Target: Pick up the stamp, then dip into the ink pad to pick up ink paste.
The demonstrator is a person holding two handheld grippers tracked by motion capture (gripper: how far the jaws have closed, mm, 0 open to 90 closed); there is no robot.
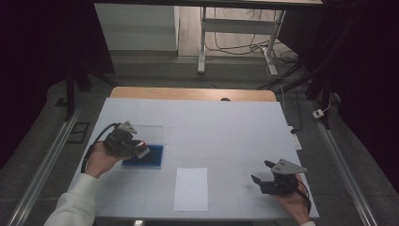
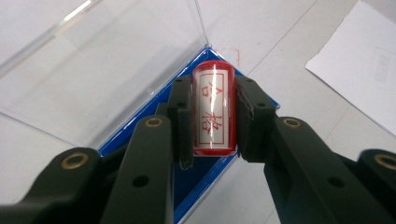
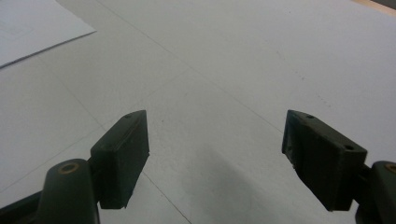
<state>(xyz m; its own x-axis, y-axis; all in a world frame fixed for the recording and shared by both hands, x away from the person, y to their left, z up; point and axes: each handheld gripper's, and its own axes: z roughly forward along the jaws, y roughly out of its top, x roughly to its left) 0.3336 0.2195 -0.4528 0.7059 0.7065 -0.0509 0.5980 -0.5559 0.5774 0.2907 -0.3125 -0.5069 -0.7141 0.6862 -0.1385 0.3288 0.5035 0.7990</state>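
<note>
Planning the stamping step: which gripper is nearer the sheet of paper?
Left. The left gripper, holding the stamp, is just up-left of the paper; the right gripper sits farther off to its right.

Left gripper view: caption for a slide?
Left gripper clamps a red stamp over the blue ink-pad case, clear lid open.

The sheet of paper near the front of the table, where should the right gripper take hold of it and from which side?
Judging from its pose, the paper lies flat on the table, so grip an edge. Its right long edge faces the open right gripper, with bare table between. Come in low from that side and pinch the edge.
</note>
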